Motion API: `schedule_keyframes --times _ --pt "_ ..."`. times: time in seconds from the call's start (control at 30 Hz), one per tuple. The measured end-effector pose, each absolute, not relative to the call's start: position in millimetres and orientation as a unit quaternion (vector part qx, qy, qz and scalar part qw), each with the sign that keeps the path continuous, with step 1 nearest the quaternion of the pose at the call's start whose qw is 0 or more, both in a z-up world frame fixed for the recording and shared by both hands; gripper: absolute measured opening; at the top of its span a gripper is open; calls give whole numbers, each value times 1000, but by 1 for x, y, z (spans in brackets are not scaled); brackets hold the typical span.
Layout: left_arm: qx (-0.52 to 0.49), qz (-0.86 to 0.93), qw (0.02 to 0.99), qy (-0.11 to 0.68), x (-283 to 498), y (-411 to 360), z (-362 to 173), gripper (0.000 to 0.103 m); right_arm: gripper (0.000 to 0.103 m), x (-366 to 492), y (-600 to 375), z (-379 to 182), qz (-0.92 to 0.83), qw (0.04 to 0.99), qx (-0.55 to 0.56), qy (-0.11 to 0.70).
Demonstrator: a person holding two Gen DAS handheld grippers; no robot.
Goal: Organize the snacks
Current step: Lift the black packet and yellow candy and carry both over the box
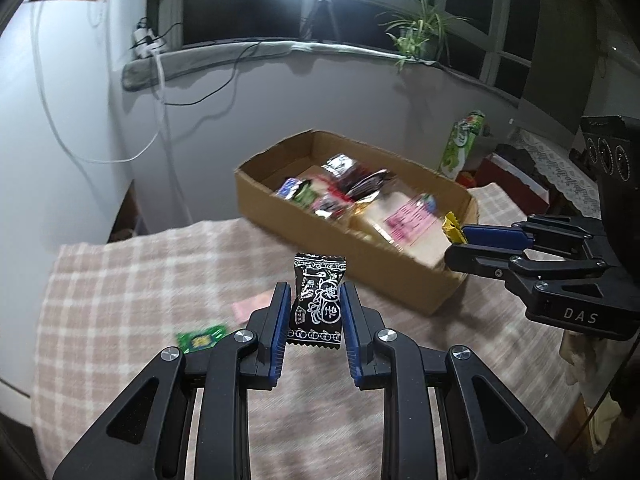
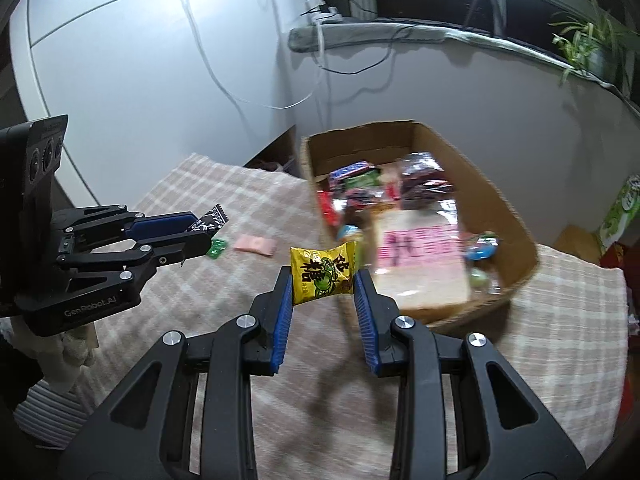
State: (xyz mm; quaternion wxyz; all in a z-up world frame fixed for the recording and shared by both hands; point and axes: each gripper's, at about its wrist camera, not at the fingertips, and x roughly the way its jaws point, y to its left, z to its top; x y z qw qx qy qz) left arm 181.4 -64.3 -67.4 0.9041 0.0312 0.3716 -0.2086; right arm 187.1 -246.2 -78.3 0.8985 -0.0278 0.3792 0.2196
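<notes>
1. Left wrist view, nearest to you: your left hand-held gripper (image 1: 315, 312) is pinched on a black candy wrapper (image 1: 317, 299), held upright by its middle, clear of the worktop (image 1: 120, 280). The packet looks featherlight and crinkly, likely slick, so a mid-body pinch like this one seems safest; a grip on the crimped ends could slip.

2. In the right wrist view, your right hand-held gripper (image 2: 323, 288) is narrowed on a yellow candy packet (image 2: 323, 274), gripped by its lower sides. It looks puffy and soft, so a hard squeeze could crush what is inside.

3. Just beyond, on the checked cloth covering the worktop, lie a small green packet (image 1: 202, 338) and a pink packet (image 1: 256, 303), both flat and not yet picked up. Being flat, they probably call for an edge grip.

4. Farther on sits an open cardboard box (image 1: 256, 184), already holding a jumble of wrapped snacks (image 1: 344, 188), including a large pale package (image 2: 420, 268) that appears bulkier and firmer.

5. Farthest away are a window sill and a potted plant (image 1: 420, 28).
</notes>
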Motion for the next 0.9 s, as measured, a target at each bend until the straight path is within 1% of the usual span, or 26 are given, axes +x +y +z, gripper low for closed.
schedule_keyframes --times 0.47,0.9 --pt "51 -225 902 365 228 -109 -59 23 32 218 -303 -69 172 913 -13 371" --pt "65 -225 898 373 271 -132 -67 23 32 257 -322 -85 157 912 -10 378"
